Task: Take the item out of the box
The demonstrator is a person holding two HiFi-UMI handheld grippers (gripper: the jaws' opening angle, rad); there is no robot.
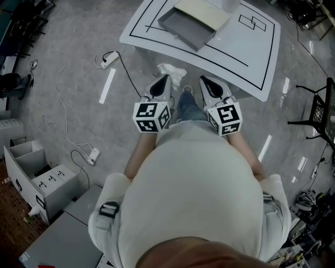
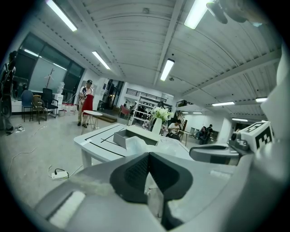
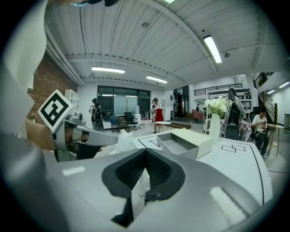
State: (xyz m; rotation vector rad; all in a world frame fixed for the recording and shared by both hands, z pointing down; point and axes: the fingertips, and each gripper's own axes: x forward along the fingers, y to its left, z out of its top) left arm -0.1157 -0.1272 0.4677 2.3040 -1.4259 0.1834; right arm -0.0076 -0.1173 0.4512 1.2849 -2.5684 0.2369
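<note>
An open grey box point(image 1: 184, 27) with a cream lid point(image 1: 201, 13) beside it lies on the white table point(image 1: 246, 57); its inside looks bare. I stand back from the table's edge with both grippers close to my body. My left gripper point(image 1: 166, 78) is shut on a crumpled white wrapper-like item point(image 1: 172, 70), held in the air short of the table. That item shows just past the left jaws point(image 2: 141, 145) and beside the left gripper's tip in the right gripper view point(image 3: 121, 140). My right gripper point(image 1: 204, 79) is shut with nothing in it point(image 3: 145, 154). The box is also in the two gripper views point(image 2: 122, 137) point(image 3: 181, 145).
Black lines mark the table. Power strips point(image 1: 109, 59) point(image 1: 94, 155) and cables lie on the floor at left. A grey cabinet point(image 1: 39, 178) stands at lower left, a black chair point(image 1: 319, 112) at right. A vase of flowers point(image 3: 215, 118) is on the table; people stand far off.
</note>
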